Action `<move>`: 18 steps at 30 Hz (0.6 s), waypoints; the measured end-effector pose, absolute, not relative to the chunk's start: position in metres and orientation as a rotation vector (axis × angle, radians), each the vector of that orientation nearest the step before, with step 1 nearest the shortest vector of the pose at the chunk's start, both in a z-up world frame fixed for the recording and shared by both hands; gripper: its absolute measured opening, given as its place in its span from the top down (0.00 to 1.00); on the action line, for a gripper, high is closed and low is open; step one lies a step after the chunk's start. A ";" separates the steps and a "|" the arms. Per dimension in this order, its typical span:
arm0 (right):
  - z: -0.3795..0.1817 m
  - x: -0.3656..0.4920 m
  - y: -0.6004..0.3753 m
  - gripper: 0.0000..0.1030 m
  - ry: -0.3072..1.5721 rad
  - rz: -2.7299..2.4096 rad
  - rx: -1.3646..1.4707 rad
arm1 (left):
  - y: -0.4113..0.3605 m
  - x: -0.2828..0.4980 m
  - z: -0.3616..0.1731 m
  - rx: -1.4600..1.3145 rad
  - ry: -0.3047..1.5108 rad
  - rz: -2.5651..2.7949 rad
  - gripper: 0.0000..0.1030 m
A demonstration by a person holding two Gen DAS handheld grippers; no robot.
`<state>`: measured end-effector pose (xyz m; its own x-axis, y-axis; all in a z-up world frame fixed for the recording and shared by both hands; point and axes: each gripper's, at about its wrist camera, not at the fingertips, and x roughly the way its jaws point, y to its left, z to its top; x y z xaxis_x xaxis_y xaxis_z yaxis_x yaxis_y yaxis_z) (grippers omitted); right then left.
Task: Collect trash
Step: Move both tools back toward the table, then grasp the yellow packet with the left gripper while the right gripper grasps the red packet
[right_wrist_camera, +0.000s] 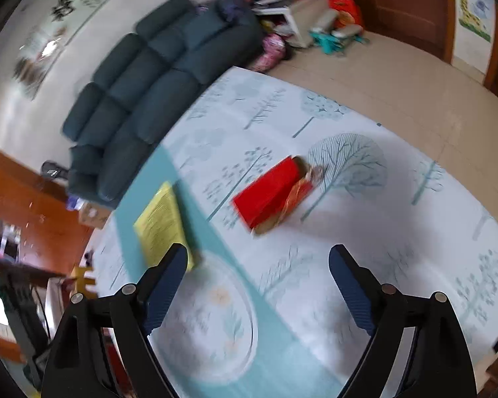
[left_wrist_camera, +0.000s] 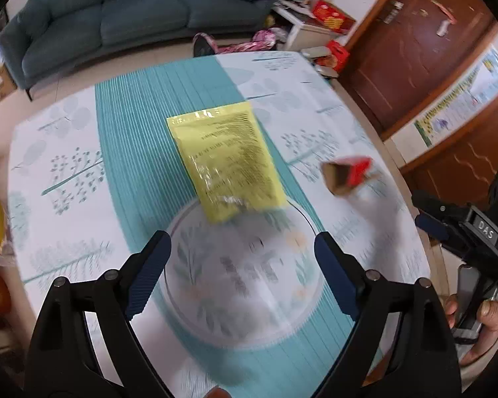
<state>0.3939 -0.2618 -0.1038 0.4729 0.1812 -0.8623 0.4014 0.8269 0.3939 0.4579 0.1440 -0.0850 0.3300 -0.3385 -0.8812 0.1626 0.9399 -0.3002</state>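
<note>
left gripper point(left_wrist_camera: 242, 252): fingers spread wide, holding nothing | right gripper point(right_wrist_camera: 259, 262): fingers spread wide, holding nothing

We hold our left gripper point(left_wrist_camera: 242, 245) and right gripper point(right_wrist_camera: 258, 258) angled downward, jaws spread wide, nothing between them; blur perhaps hides finer detail.

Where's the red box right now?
The red box lies on the patterned tablecloth, ahead of the open right gripper and right of the yellow packet; neither gripper touches it.
</note>
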 end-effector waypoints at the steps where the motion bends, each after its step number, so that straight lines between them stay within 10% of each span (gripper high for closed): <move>1: -0.112 0.404 -0.264 0.14 1.096 -0.161 0.615 | 0.143 0.469 -0.095 -0.179 1.200 -0.314 0.11; 13: -0.195 0.482 -0.273 0.14 1.177 -0.273 0.596 | 0.131 0.541 -0.182 -0.227 1.305 -0.168 0.06; 18: -0.195 0.490 -0.249 0.35 1.174 -0.215 0.417 | 0.113 0.552 -0.194 -0.223 1.318 -0.162 0.06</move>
